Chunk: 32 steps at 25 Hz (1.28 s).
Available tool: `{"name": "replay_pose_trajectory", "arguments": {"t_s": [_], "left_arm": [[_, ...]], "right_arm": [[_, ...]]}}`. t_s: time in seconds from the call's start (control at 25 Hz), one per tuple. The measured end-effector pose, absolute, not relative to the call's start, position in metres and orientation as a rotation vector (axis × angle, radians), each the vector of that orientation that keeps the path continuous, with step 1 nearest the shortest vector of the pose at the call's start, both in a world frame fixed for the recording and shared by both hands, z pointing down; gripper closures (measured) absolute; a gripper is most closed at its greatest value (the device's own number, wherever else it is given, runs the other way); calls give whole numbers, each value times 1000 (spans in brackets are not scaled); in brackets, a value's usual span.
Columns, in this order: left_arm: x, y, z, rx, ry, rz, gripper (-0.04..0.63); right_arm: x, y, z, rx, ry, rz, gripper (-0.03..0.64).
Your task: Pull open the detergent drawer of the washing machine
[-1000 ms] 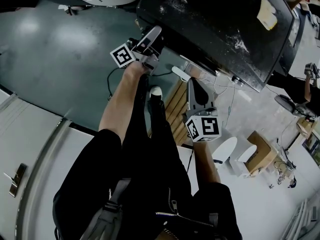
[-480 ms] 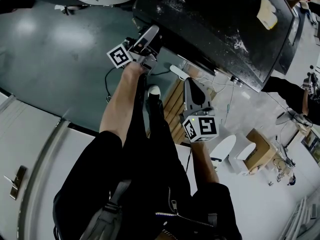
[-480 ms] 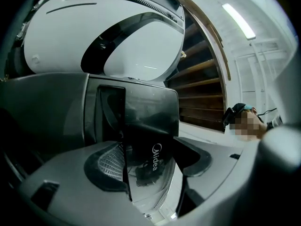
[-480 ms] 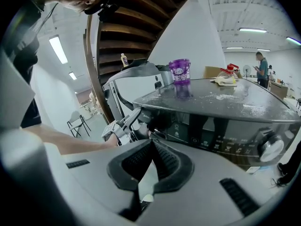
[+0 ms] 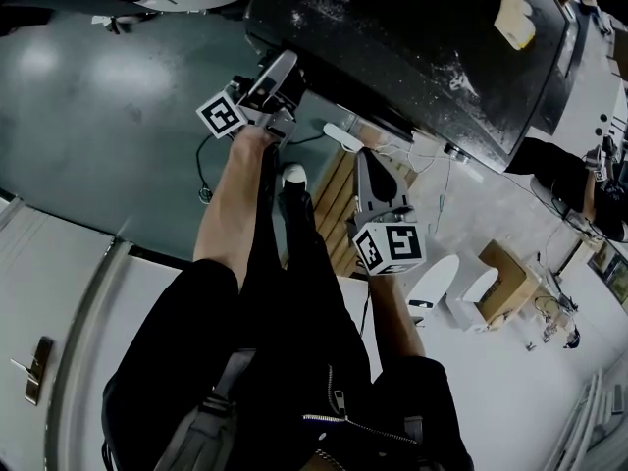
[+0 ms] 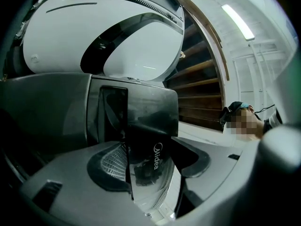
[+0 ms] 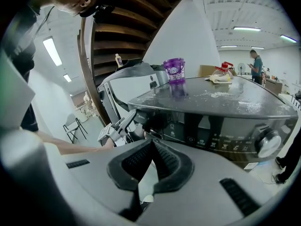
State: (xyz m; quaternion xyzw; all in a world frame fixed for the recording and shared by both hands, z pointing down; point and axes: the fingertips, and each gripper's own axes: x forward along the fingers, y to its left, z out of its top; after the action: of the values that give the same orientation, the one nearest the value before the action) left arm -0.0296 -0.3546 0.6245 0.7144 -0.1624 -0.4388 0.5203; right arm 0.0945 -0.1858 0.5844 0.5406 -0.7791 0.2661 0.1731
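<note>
The dark washing machine (image 5: 422, 37) fills the upper right of the head view. My left gripper (image 5: 282, 65) is at its front left corner, tilted upward. In the left gripper view its jaws (image 6: 150, 160) straddle the glossy dark drawer front (image 6: 151, 126) that carries a white logo. They have just been closing, light still shows beside the right pad, and I read them as open. My right gripper (image 5: 363, 157) hangs lower, off the machine's front, with its pads (image 7: 151, 147) shut together on nothing. It looks at the control panel (image 7: 211, 131) and the left gripper (image 7: 120, 126).
A purple cup (image 7: 174, 72) and white spills sit on the machine's lid. A round knob (image 7: 269, 144) is at the panel's right. A wooden pallet (image 5: 339, 199), a cardboard box (image 5: 505, 287), white seats (image 5: 437, 287) and a floor cable (image 5: 204, 170) lie around my legs. A person (image 7: 257, 65) stands far behind.
The whole head view has slid slightly left. Both grippers keep their places relative to the machine.
</note>
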Motion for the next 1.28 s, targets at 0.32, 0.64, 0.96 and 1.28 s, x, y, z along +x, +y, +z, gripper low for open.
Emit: {"name": "replay_pose_trajectory", "arguments": {"t_s": [0.32, 0.64, 0.96, 1.28], "left_arm": [[-39, -337, 621, 1722, -383, -1064, 327], [-42, -331, 622, 1707, -388, -1068, 327], [-53, -305, 623, 1711, -376, -1050, 325], [-66, -276, 626, 1719, -378, -1040, 324]], "right_arm": [[90, -187, 591, 1511, -2219, 777, 612], [81, -184, 584, 1502, -2248, 772, 612], [83, -174, 584, 1506, -2243, 785, 612], [75, -171, 582, 1476, -2262, 769, 612]]}}
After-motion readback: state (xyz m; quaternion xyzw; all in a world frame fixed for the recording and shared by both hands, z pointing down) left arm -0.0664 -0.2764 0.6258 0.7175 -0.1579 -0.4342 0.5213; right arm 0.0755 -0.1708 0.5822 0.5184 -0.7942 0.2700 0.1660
